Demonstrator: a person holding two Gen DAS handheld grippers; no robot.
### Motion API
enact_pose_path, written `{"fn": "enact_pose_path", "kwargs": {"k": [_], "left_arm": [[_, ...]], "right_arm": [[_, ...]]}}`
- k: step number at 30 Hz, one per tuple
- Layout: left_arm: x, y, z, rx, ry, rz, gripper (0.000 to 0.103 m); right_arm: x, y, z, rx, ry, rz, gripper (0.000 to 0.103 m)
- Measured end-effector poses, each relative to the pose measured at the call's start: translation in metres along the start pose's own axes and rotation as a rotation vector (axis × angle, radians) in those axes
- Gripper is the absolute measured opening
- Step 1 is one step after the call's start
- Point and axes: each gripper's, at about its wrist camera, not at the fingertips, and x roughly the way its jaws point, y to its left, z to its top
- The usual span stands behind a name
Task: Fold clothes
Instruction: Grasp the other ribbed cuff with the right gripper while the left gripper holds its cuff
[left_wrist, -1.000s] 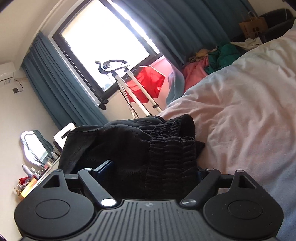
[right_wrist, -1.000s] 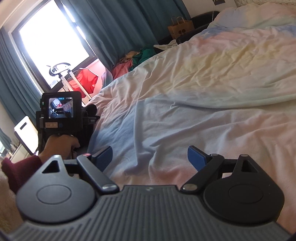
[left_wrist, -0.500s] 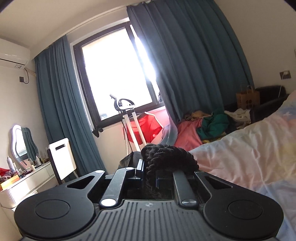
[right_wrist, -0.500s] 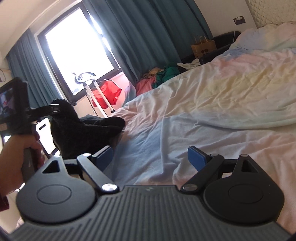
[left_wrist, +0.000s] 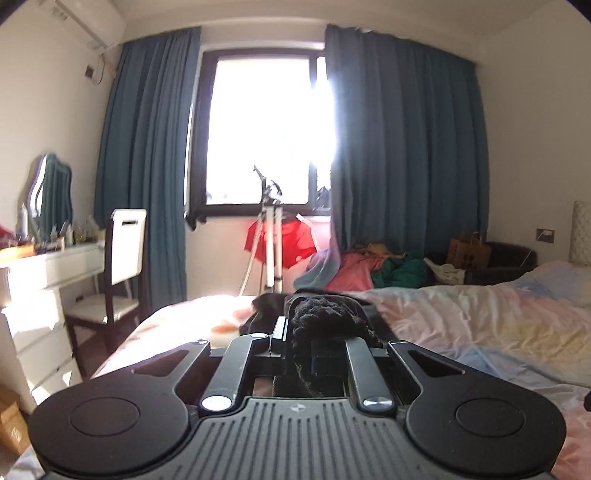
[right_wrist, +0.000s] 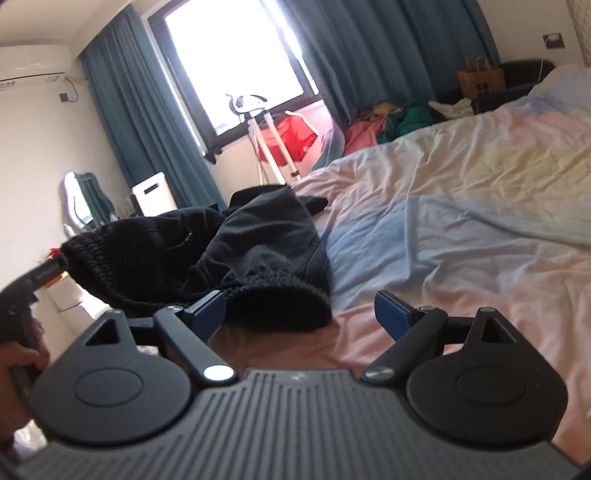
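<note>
A black garment with a ribbed elastic waistband (right_wrist: 258, 251) lies at the near left corner of the bed. My left gripper (left_wrist: 299, 332) is shut on the waistband (left_wrist: 325, 314) and holds that end lifted; the gripper shows at the far left of the right wrist view (right_wrist: 48, 269). My right gripper (right_wrist: 299, 306) is open, its blue-padded fingers (right_wrist: 207, 308) spread just in front of the waistband's other end, which sits between them. The rest of the garment trails on the bedsheet.
The bed has a rumpled pastel sheet (right_wrist: 461, 206). A white desk (left_wrist: 44, 266) and chair (left_wrist: 122, 266) stand left of the bed. A pile of coloured clothes (left_wrist: 384, 269), a white stand (left_wrist: 273, 240) with a red item and a paper bag (left_wrist: 469, 251) are by the window.
My left gripper closed on the waistband and lifted it, its view swinging up level. My right gripper moved left towards the garment, which now lies between its open fingers.
</note>
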Motion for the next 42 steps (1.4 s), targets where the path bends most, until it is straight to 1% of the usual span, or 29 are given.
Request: {"fn": "enact_pose_path", "kwargs": {"k": [1,2,3,5,8,10,12,14,15,18,19,20,21,22,23,24,25,26,27,28,29,30,31,32,34,38,40,42], "left_arm": [[0.011,0.02,-0.005,-0.057,0.063,-0.003,0.012],[0.019,0.033,-0.009,-0.086,0.099,0.004,0.012],[0.029,0.046,-0.015,-0.085,0.136,0.036,0.012],[0.038,0.065,-0.026,-0.053,0.203,0.078,0.014],[0.049,0.089,-0.043,-0.06,0.27,0.11,0.018],[0.056,0.098,-0.053,-0.077,0.321,0.13,0.019],[0.055,0.102,-0.063,-0.081,0.347,0.143,0.022],[0.049,0.106,-0.067,-0.082,0.357,0.15,0.027],[0.05,0.099,-0.065,-0.089,0.362,0.152,0.028],[0.044,0.095,-0.061,-0.094,0.37,0.161,0.03],[0.042,0.093,-0.059,-0.093,0.373,0.165,0.032],[0.038,0.092,-0.057,-0.087,0.371,0.166,0.036],[0.035,0.091,-0.056,-0.082,0.368,0.167,0.038],[0.031,0.09,-0.055,-0.076,0.365,0.169,0.041],[0.027,0.091,-0.054,-0.087,0.366,0.165,0.042],[0.024,0.092,-0.051,-0.11,0.368,0.159,0.042],[0.021,0.092,-0.049,-0.135,0.37,0.153,0.043],[0.015,0.091,-0.045,-0.158,0.36,0.152,0.045],[0.01,0.091,-0.042,-0.167,0.337,0.156,0.046],[0.001,0.089,-0.036,-0.178,0.291,0.162,0.052],[-0.005,0.087,-0.031,-0.193,0.254,0.165,0.064],[-0.01,0.083,-0.025,-0.213,0.222,0.164,0.069],[-0.014,0.08,-0.02,-0.23,0.19,0.15,0.076],[-0.019,0.075,-0.015,-0.236,0.154,0.134,0.08],[-0.021,0.069,-0.012,-0.228,0.144,0.105,0.083],[-0.025,0.056,-0.007,-0.21,0.126,0.048,0.084],[-0.017,0.051,-0.011,-0.187,0.178,0.032,0.084],[-0.008,0.044,-0.018,-0.125,0.227,0.02,0.084]], "right_arm": [[0.008,0.004,-0.004,-0.006,0.032,-0.002,0.089],[0.015,0.008,-0.008,-0.011,0.063,-0.004,0.089],[0.022,0.011,-0.011,-0.018,0.083,-0.013,0.089],[0.035,0.015,-0.015,-0.026,0.118,-0.03,0.08],[0.053,0.023,-0.02,-0.058,0.144,-0.061,0.079],[0.066,0.027,-0.02,-0.096,0.162,-0.082,0.077],[0.082,0.031,-0.015,-0.147,0.195,-0.091,0.074],[0.099,0.034,-0.01,-0.192,0.209,-0.097,0.073],[0.108,0.034,-0.007,-0.207,0.21,-0.096,0.073],[0.134,0.035,-0.001,-0.253,0.216,-0.096,0.072],[0.147,0.036,-0.003,-0.284,0.24,-0.121,0.072],[0.161,0.036,-0.006,-0.308,0.247,-0.137,0.07],[0.169,0.034,-0.008,-0.304,0.245,-0.13,0.067],[0.176,0.032,-0.009,-0.285,0.24,-0.108,0.067],[0.184,0.03,-0.01,-0.268,0.235,-0.087,0.064],[0.188,0.03,-0.01,-0.277,0.228,-0.085,0.058],[0.192,0.03,-0.01,-0.287,0.221,-0.084,0.054],[0.196,0.03,-0.01,-0.294,0.215,-0.083,0.048],[0.198,0.031,-0.008,-0.28,0.212,-0.087,0.047],[0.197,0.031,-0.007,-0.267,0.204,-0.089,0.045],[0.193,0.033,-0.007,-0.273,0.191,-0.095,0.04],[0.189,0.036,-0.006,-0.288,0.177,-0.104,0.029],[0.185,0.038,-0.005,-0.302,0.164,-0.113,0.029],[0.18,0.039,-0.001,-0.303,0.151,-0.114,0.028],[0.168,0.037,0.006,-0.275,0.118,-0.104,0.022],[0.136,0.037,0.019,-0.23,0.073,-0.084,0.021],[0.12,0.038,0.021,-0.217,0.066,-0.082,0.02],[0.102,0.039,0.021,-0.204,0.076,-0.08,0.019]]}}
